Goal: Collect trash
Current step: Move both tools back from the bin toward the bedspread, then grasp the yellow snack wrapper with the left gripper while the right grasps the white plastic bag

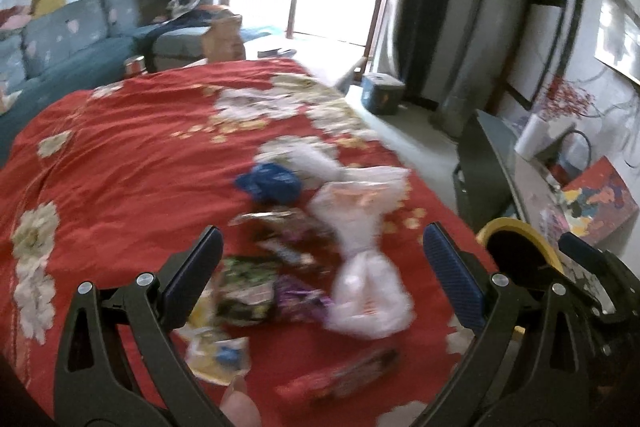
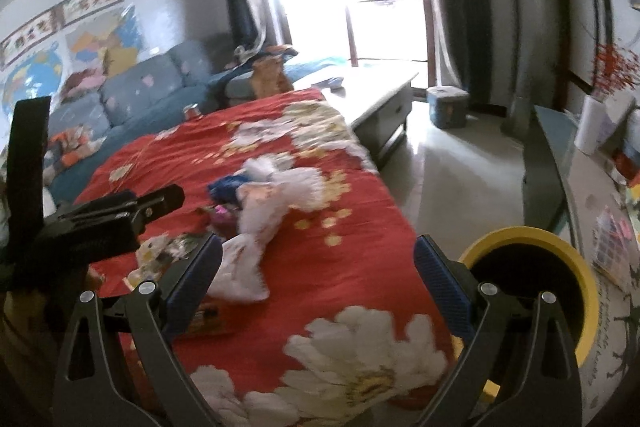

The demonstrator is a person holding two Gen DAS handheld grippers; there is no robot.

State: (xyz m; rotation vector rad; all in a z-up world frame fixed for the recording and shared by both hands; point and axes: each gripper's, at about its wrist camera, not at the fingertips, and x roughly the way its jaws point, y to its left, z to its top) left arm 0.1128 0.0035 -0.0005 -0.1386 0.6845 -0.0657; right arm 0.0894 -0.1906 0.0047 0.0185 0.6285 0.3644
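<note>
I have both tools over a surface covered with a red cloth (image 1: pixel 120 147) printed with big pale flowers; I cannot tell what is under the cloth. The left hand-held gripper (image 1: pixel 322 259) has its two blue-padded fingers (image 1: pixel 448 267) wide apart and it holds nothing. It hangs above the trash without touching it. The right hand-held gripper (image 2: pixel 318 267) is spread wide too and is empty, and it hovers over the near right part of the cloth.

The trash lies in one loose group near the middle of the cloth. A crumpled white plastic bag (image 1: pixel 364 263) is the biggest piece, lying between the left fingers in the left wrist view. Just beyond it, further away, sits a crumpled blue bag (image 1: pixel 270 183), and a second white bag (image 1: pixel 304 155) touches that one. To the left of the big white bag are several snack wrappers: a green and dark one (image 1: pixel 244 291), a purple one (image 1: pixel 300 301), and a pale yellow one (image 1: pixel 218 351) nearer to me. A red wrapper (image 1: pixel 340 379) lies nearest, close to the cloth's edge. All of them are blurred, so I cannot read any print.

At the right, just beside the cloth, stands a yellow-rimmed bin (image 2: pixel 528 287) with a dark inside. Further away I see a blue sofa (image 2: pixel 140 91) on the left and a bright window.
</note>
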